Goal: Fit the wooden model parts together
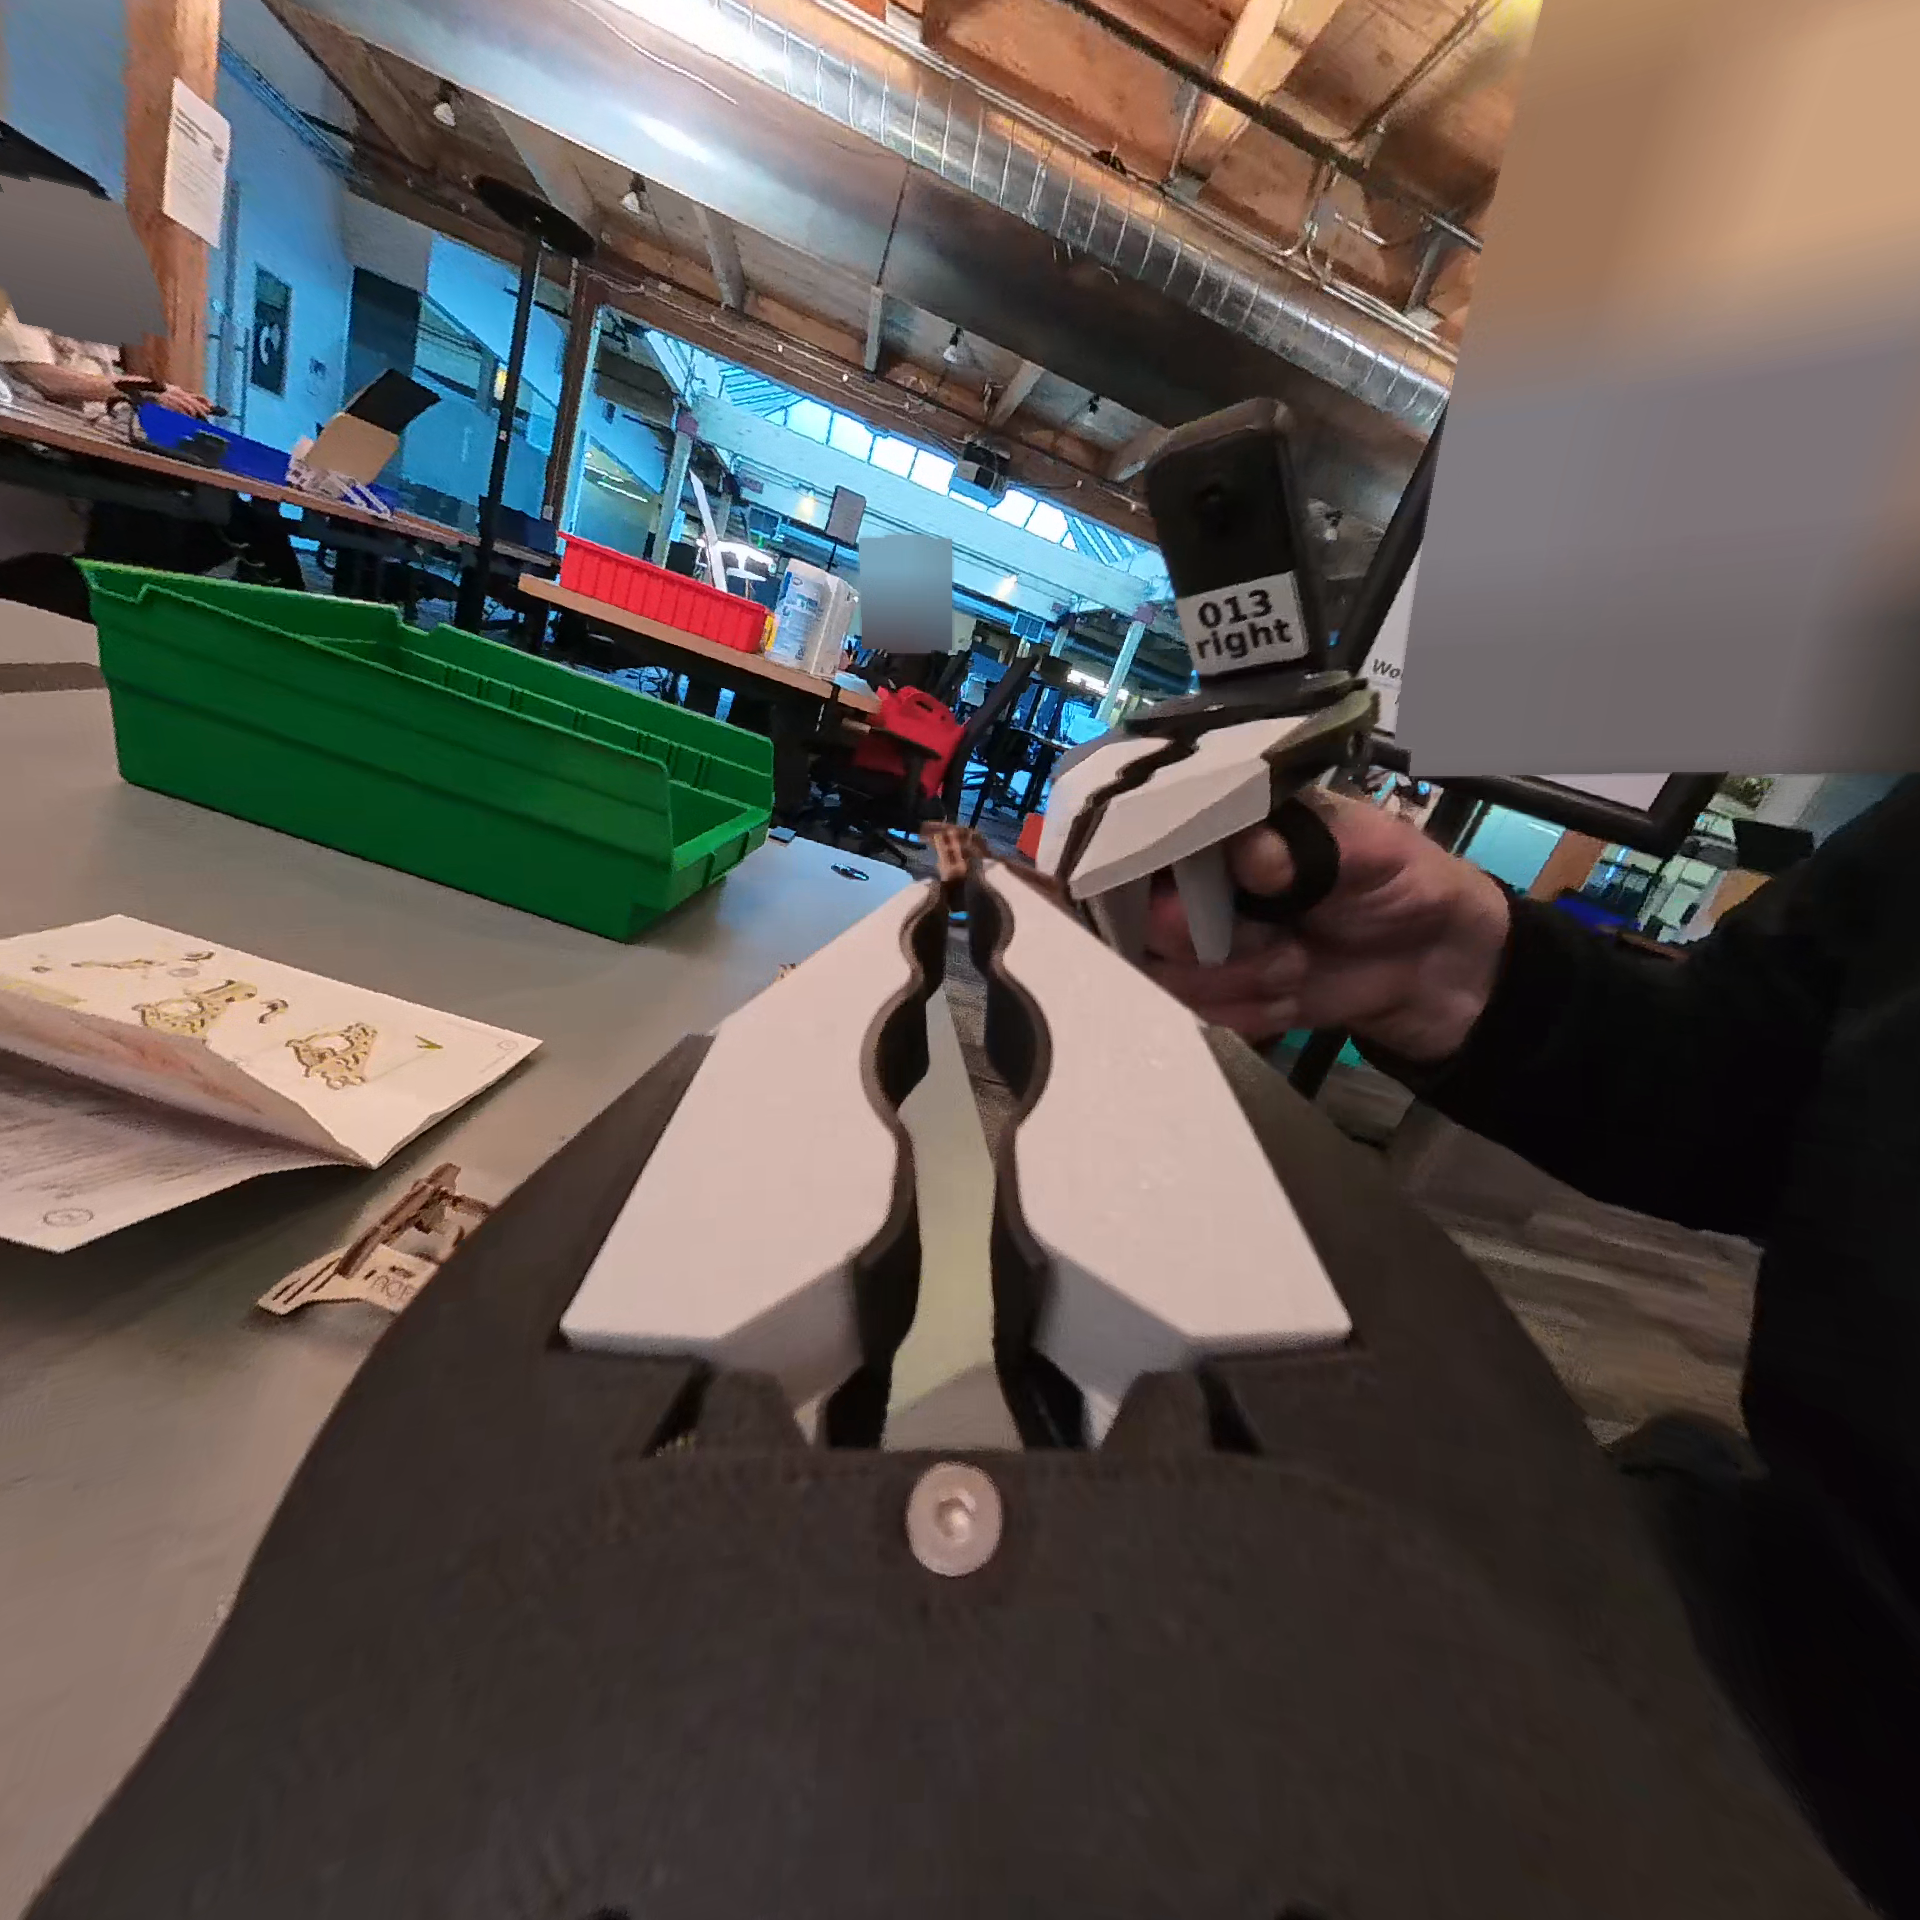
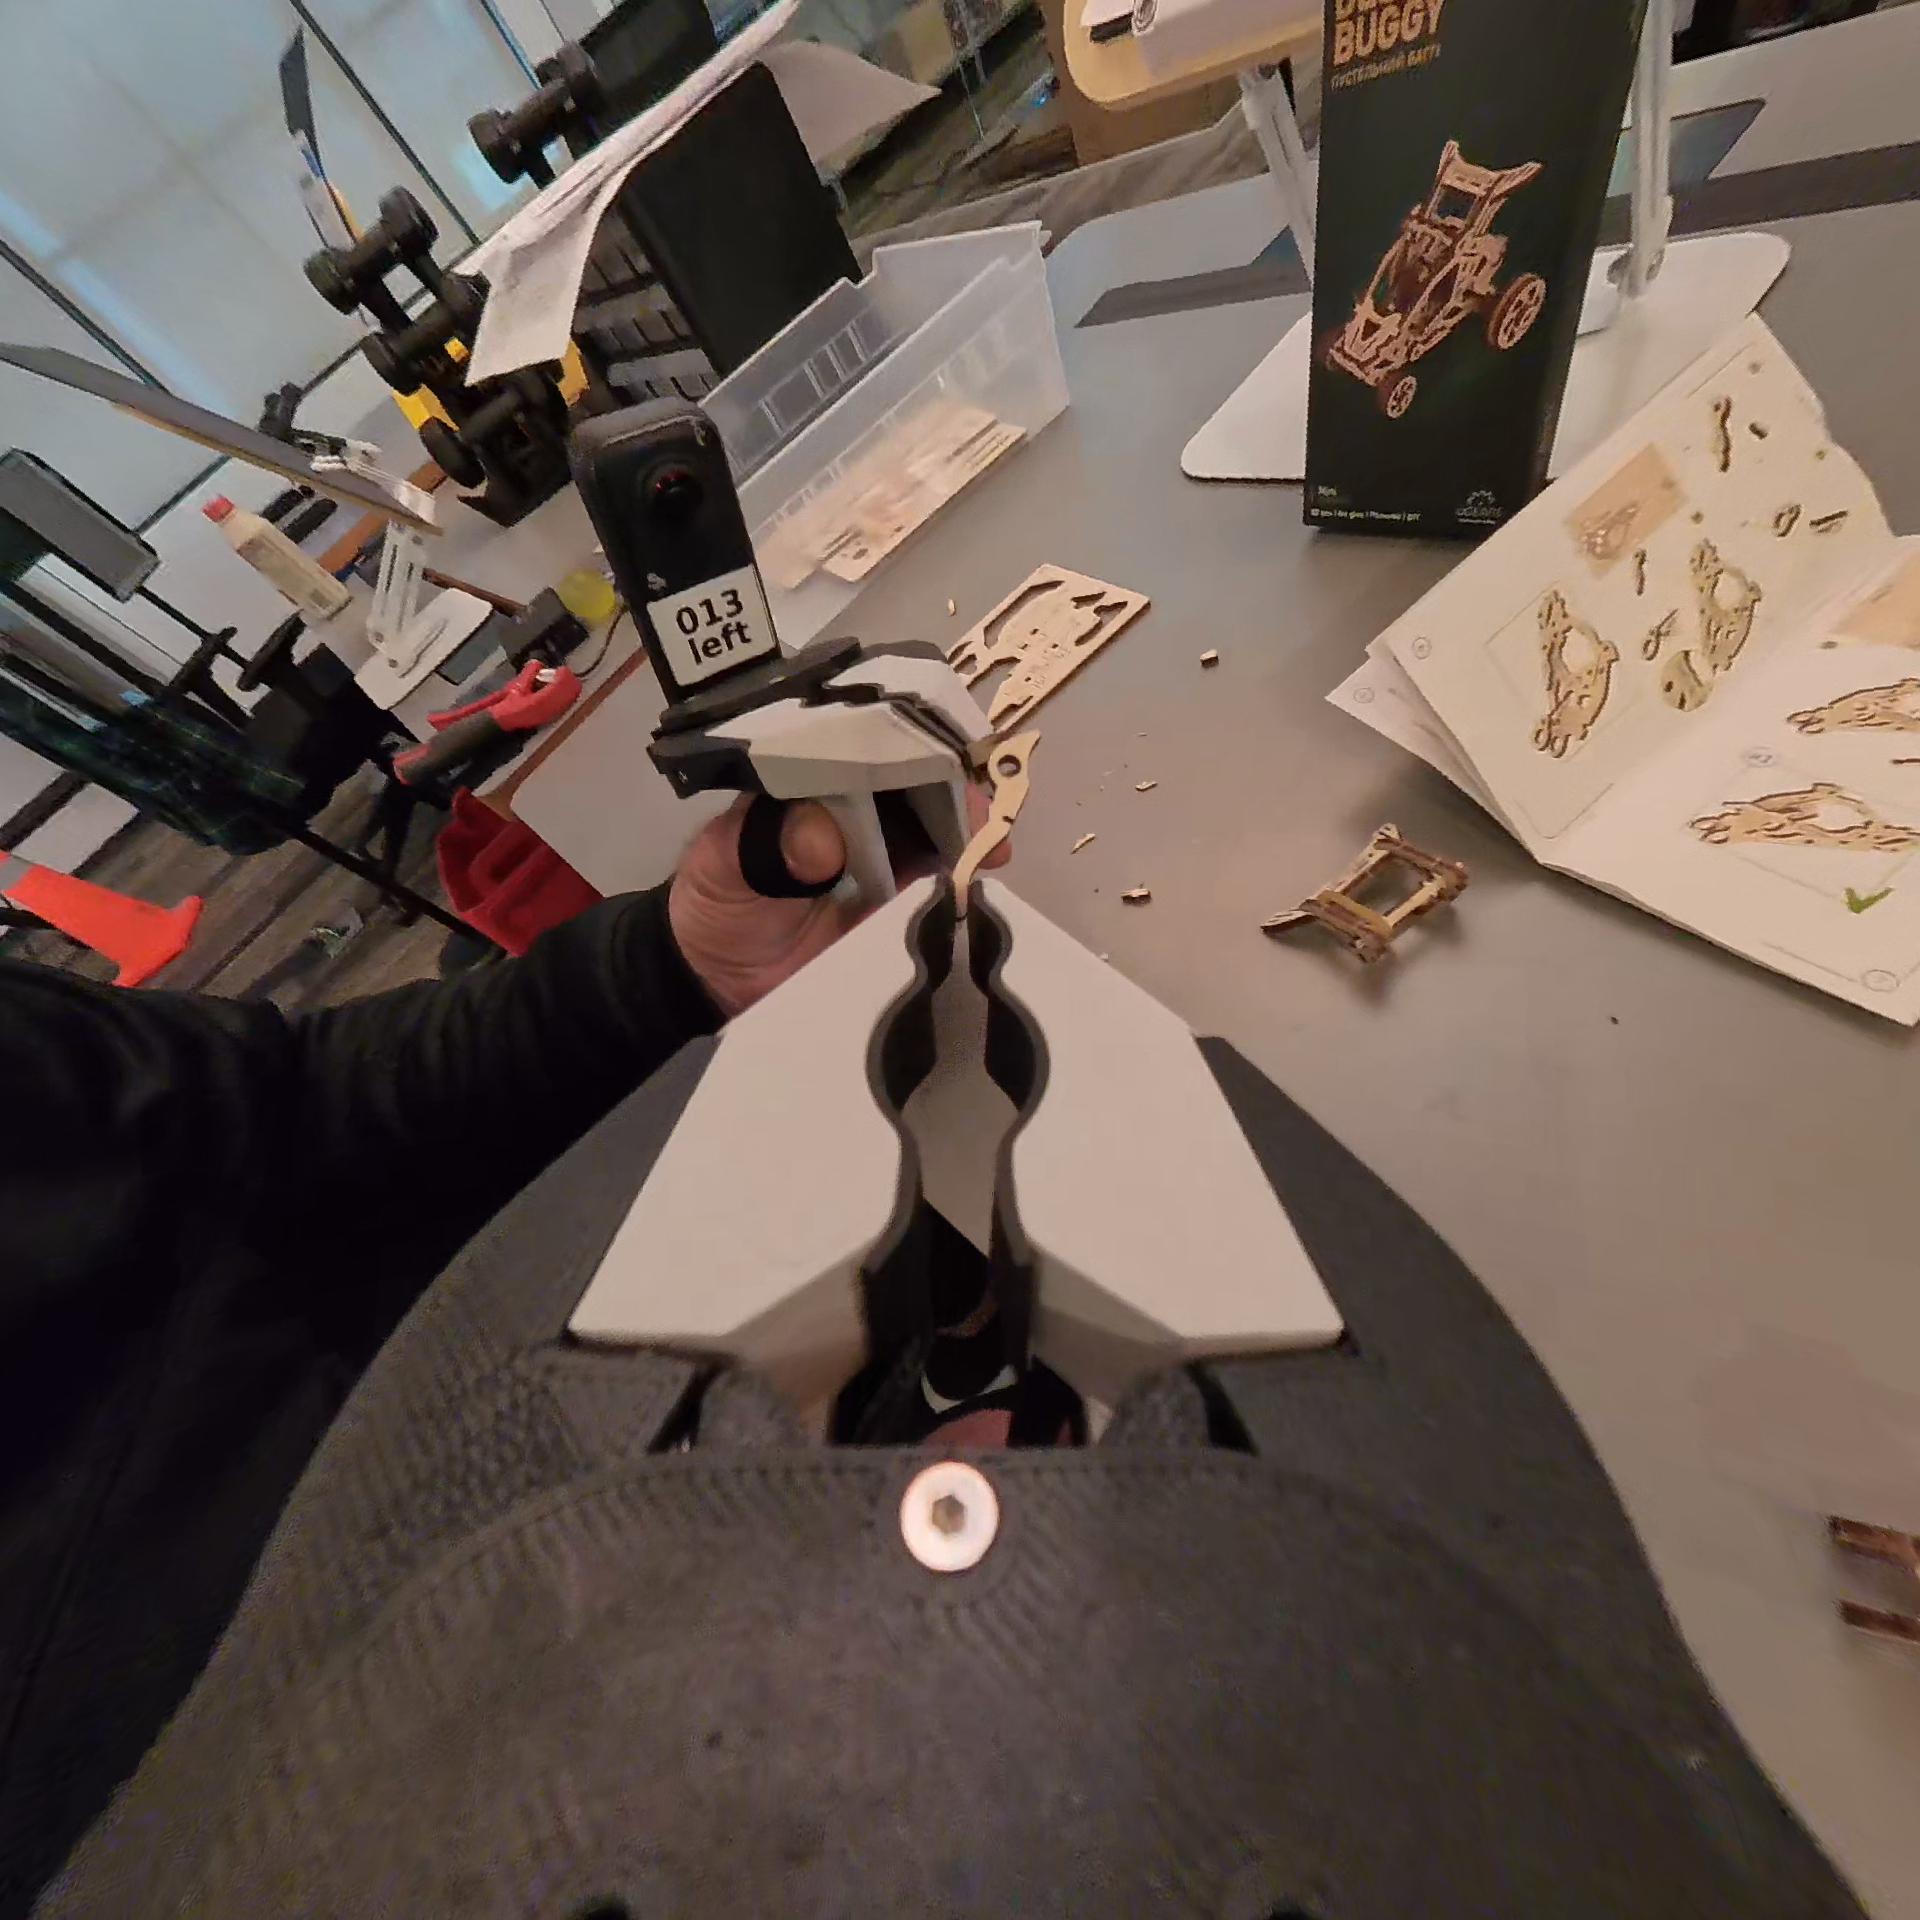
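Left wrist view, left to right. An instruction booklet (image 1: 239,1049) lies open on the grey table (image 1: 312,852) at 9 o'clock, with a small wooden sub-assembly (image 1: 384,1252) just below it toward 8 o'clock. A green bin (image 1: 416,727) stands at 10 o'clock. At centre, the left gripper (image 1: 956,888) has its jaws closed on a small wooden piece (image 1: 951,847) that protrudes from the tips. At 2 o'clock the right gripper (image 1: 1049,831) is held by a hand (image 1: 1351,935), its tips close beside those of the left.

Right wrist view, left to right. At 10 o'clock, a hand (image 2: 748,894) holds the left gripper (image 2: 971,764), whose tips pinch the upper end of a slender curved wooden part (image 2: 1003,800). The lower end of that same part sits between the closed tips of the right gripper (image 2: 961,899) at centre, so both grippers clamp it, one at each end. Past it at 12 o'clock lie a punched wooden sheet (image 2: 1049,634) and a clear tray (image 2: 894,405) with further sheets inside. At 1 o'clock a dark kit box (image 2: 1455,260) stands upright. At 3 o'clock a partly built wooden frame (image 2: 1371,904) rests on the table (image 2: 1351,1195), with open instruction pages (image 2: 1714,727) just beyond it. Loose wood chips are scattered between the sheet and the frame.
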